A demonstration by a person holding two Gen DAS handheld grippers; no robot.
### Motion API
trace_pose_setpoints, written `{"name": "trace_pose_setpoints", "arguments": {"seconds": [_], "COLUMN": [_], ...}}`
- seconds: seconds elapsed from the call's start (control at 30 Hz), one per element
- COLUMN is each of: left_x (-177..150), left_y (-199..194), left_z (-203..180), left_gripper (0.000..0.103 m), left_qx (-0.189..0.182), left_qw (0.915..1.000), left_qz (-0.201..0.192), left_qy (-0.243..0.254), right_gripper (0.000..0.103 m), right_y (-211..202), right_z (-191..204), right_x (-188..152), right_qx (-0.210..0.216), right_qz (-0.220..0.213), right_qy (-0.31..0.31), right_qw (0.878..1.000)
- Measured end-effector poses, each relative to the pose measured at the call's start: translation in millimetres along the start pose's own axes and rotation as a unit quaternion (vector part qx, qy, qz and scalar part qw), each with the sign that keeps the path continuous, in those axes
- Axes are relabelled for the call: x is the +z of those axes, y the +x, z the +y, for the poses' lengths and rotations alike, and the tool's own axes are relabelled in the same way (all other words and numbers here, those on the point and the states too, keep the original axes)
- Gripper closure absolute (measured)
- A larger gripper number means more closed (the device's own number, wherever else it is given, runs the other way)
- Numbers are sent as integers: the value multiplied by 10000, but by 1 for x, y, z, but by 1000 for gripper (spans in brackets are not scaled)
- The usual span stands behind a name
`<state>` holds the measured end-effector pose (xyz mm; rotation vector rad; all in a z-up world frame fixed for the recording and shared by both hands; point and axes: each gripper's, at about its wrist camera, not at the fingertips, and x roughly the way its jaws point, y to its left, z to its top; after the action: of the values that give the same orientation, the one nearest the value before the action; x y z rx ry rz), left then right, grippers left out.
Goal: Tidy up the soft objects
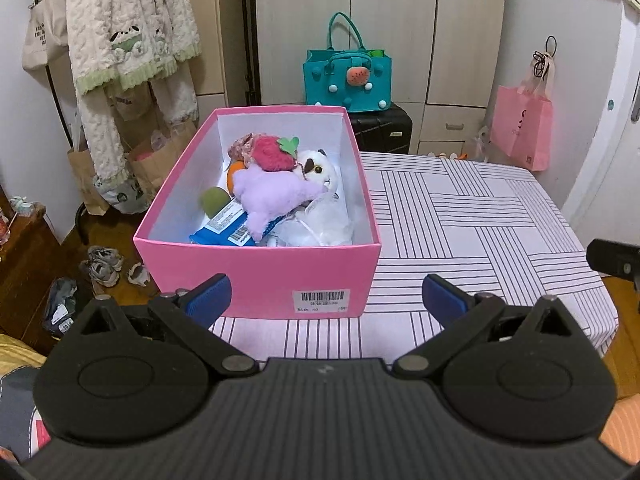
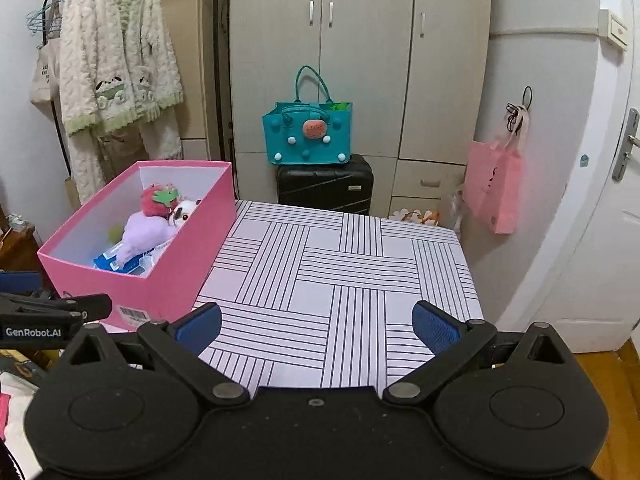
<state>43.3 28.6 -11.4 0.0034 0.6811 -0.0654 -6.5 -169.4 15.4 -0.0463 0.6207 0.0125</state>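
Note:
A pink box (image 1: 260, 276) (image 2: 160, 280) stands on the left part of the striped table (image 1: 480, 224) (image 2: 344, 276). Inside it lie a purple plush (image 1: 272, 196) (image 2: 142, 236), a red strawberry plush (image 1: 274, 154) (image 2: 154, 202), a white plush (image 1: 320, 168) (image 2: 184, 210), a blue packet (image 1: 224, 228) and a clear bag (image 1: 320, 228). My left gripper (image 1: 326, 300) hangs open just in front of the box's near wall, holding nothing. Over the bare tablecloth, my right gripper (image 2: 316, 326) is open and empty too. The left gripper's body (image 2: 52, 312) shows at the left edge of the right wrist view.
Behind the table stand a black suitcase (image 2: 324, 186) with a teal felt bag (image 2: 308, 132) on top, and a wardrobe (image 2: 360, 60). A pink shopping bag (image 2: 494, 188) hangs on the right wall. A fleece robe (image 1: 128, 40) hangs at left over paper bags and shoes (image 1: 104, 266).

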Motion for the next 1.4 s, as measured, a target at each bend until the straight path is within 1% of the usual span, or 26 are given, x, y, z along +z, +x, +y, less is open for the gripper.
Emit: {"name": "trace_pose_setpoints", "arguments": {"seconds": [0.17,0.27,0.47,0.6,0.7,0.83,1.0,1.1,1.2,1.33,1.4], "left_x": [-3,-6,-5,1,6,7,4,1,-3,-8,-9], "left_y": [-3,-8,-13,-15,-20,-26,-30,-31,-33,-34,-33], "left_z": [-4,-7,-10,-14,-18,-21,-24,-27,-28,-27,-25], "left_gripper": [0,0,0,0,0,0,0,0,0,0,0], "left_qx": [-11,70,18,85,182,273,386,368,322,151,146], "left_qw": [10000,9998,9996,9991,9980,9968,9959,9955,9952,9954,9953], "left_qz": [-56,-182,-260,-207,-267,-376,-522,-601,-710,-835,-877], "left_qy": [51,75,126,360,543,650,633,636,594,436,383], "right_gripper": [0,0,0,0,0,0,0,0,0,0,0], "right_y": [-5,-7,-10,-19,-23,-22,-20,-20,-21,-19,-18], "right_z": [4,4,0,-3,-9,-13,-12,-9,-7,-5,-5], "right_x": [-4,-5,-1,9,12,7,0,-3,-7,-10,-11], "right_qx": [-63,-106,-124,-358,-352,-324,-246,-165,-78,-34,-39], "right_qz": [-90,-178,-167,-278,-303,-230,-183,-188,-238,-326,-331], "right_qy": [-114,-92,-32,-39,51,122,106,83,76,84,59], "right_qw": [9999,9997,9998,9990,9989,9991,9995,9997,9997,9994,9994]}}
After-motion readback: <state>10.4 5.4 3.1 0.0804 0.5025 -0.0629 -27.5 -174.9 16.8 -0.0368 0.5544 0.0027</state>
